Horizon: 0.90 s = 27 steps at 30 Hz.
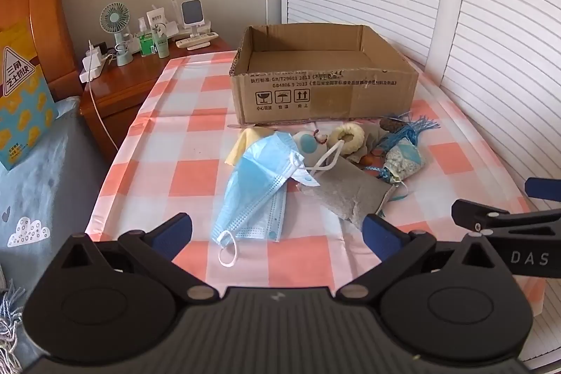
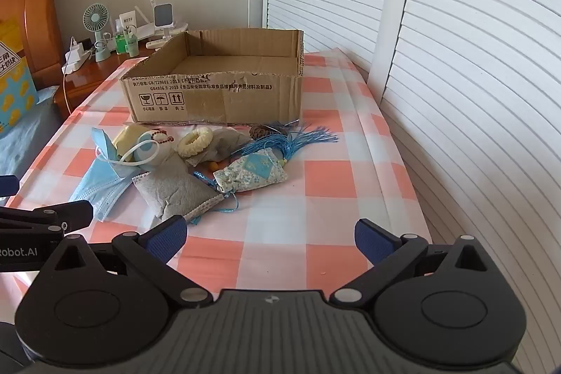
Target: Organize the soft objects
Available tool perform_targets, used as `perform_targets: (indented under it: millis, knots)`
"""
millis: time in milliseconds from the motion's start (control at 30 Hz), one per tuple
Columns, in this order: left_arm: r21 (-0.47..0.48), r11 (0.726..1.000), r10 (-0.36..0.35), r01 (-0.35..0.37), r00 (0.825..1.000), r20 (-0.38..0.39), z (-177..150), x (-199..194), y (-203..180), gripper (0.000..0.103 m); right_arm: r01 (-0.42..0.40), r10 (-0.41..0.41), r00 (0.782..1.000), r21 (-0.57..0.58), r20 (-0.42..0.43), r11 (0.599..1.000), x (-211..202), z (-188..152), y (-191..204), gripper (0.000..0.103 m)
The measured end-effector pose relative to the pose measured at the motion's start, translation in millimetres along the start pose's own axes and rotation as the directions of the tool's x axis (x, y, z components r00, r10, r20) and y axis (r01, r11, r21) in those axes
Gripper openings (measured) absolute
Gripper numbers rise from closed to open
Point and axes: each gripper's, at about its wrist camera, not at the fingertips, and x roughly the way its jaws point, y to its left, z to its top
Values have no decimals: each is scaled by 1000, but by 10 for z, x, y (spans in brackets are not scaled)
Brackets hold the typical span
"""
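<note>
Closest to the lens we had our own tools: the left gripper and the right gripper, both with fingers spread wide and holding nothing, both above the near part of the checked tablecloth.

Just beyond the left gripper lay the blue face masks, thin and pleated, one partly folded over the other, with white ear loops. We judged them very light and floppy, so a pinch on the pleated body seemed safer than on a loop, which could stretch and slip. To their right, touching them, was the grey pouch, flat, with a lace edge; it looked filled with some loose material, so we expected it to sag and wanted to grip it near the middle. Beside it lay the floral sachet with blue tassels, soft and a little plump; its cords could catch on neighbours.

Behind these sat a cream ring, fuzzy and probably squashy, a round white and blue piece and a yellow cloth, all in one loose heap.

Directly behind the heap stood the cardboard box, open, and nothing showed inside it. In our judgement, the sorting was not yet begun.
</note>
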Motion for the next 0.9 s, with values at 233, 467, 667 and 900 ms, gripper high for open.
perform_targets:
  millis: [233,467,667,900]
  knots:
    - [33,999,1,-1,1000,1,10,22,-6,103,-2,2,1000,2,-2,1000,-5,-1,-5,103]
    - [16,1000,7,-7,1000,4,-25,0,0,103,-1,1,1000,2,-2,1000,-10,0,-7,103]
    - [16,1000,5,-5,1000,3,-3,-2,-17,103,-1,1,1000,2,0,1000,-14,-2,-8,103]
    - [16,1000,6,-6,1000,4,0,-5,-22,103,0,0,1000,1,1,1000,-17,-3,-8,103]
